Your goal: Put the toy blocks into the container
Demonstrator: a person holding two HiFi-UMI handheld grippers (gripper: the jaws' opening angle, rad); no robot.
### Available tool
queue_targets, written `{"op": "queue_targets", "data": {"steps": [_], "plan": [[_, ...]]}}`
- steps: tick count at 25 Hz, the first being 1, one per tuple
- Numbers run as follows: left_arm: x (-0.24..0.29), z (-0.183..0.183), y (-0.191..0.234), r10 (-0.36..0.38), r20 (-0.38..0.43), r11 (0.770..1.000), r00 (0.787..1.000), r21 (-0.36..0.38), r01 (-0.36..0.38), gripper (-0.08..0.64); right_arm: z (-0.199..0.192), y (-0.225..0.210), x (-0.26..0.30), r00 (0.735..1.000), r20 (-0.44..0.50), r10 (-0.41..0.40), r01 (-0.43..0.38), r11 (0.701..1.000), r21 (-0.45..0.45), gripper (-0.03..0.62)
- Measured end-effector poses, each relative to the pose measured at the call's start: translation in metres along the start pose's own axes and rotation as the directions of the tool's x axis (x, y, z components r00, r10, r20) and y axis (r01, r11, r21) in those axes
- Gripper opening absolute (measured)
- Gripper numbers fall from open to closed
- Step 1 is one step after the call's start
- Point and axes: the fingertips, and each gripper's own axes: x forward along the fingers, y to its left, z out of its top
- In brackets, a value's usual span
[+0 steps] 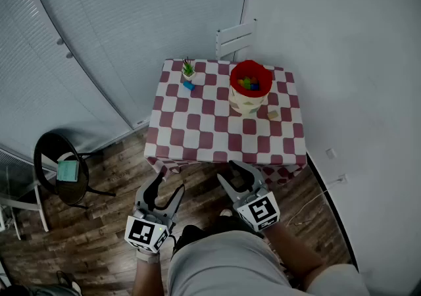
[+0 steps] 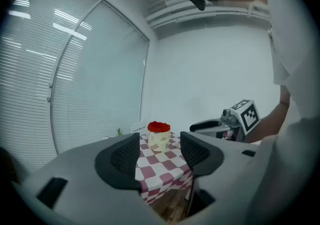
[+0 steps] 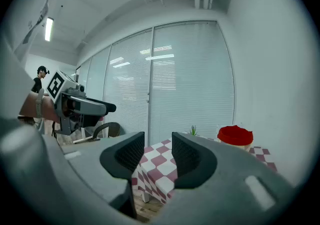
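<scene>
Two walls of slatted blinds (image 1: pixel 99 31) meet a plain white wall above a wood floor (image 1: pixel 105 222), and a square counter (image 1: pixel 197 137) under a red-and-white checked cloth stands against them. Behind it is a white chair (image 1: pixel 235 38), and well off to the left a round black stool (image 1: pixel 62 166). Near the bottom of the head view, short of the counter's near edge, the left gripper (image 1: pixel 169 183) and right gripper (image 1: pixel 227 170) hang over the floor. The left gripper's fingers (image 2: pixel 122 156) stand apart with nothing between them. The right gripper's fingers (image 3: pixel 125 154) leave a narrower gap, also empty. On the counter's far right part sits the red-rimmed container (image 1: pixel 248 104), with several coloured toy blocks (image 1: pixel 247 82) already inside. A small potted plant (image 1: pixel 188 69) stands at the far left. One beige block (image 1: pixel 272 114) lies just beside the container, and a blue block (image 1: pixel 189 85) lies next to the plant.
</scene>
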Motion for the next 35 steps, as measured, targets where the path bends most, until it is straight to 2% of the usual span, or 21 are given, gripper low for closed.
{"op": "queue_targets", "data": {"steps": [4,7,11,15,17,23,35], "plan": [[0.021,0.001,-0.014,0.004,-0.018,1.000,1.000,0.004,-0.004,0.249,0.001,-0.017,-0.007,0.998,0.012,0.054,-0.053,0.996,-0.077,0.170],[0.040,0.002,-0.021,0.012,-0.035,1.000,0.999,0.007,-0.012,0.249,-0.002,-0.035,-0.012,0.999,0.013,0.043,-0.042,0.999,-0.032,0.170],[0.062,-0.003,-0.032,0.025,-0.056,1.000,0.998,-0.004,-0.026,0.249,-0.005,-0.061,-0.021,0.997,0.060,0.051,-0.048,0.998,-0.051,0.170],[0.081,-0.013,-0.036,0.022,-0.096,1.000,0.995,0.006,-0.022,0.249,-0.015,-0.086,-0.025,0.999,0.048,-0.002,-0.003,0.994,0.108,0.170],[0.092,-0.017,-0.032,0.018,-0.108,1.000,0.994,-0.001,-0.018,0.249,-0.022,-0.099,-0.024,0.999,0.034,-0.019,0.015,0.992,0.127,0.170],[0.136,-0.021,-0.003,-0.016,-0.130,1.000,0.991,-0.021,0.013,0.249,-0.028,-0.131,0.000,0.998,0.006,-0.061,0.059,0.988,0.143,0.170],[0.223,-0.026,0.103,-0.107,-0.189,0.994,0.976,-0.050,0.099,0.249,-0.031,-0.178,0.102,0.989,-0.088,-0.122,0.135,0.980,0.149,0.170]]}}
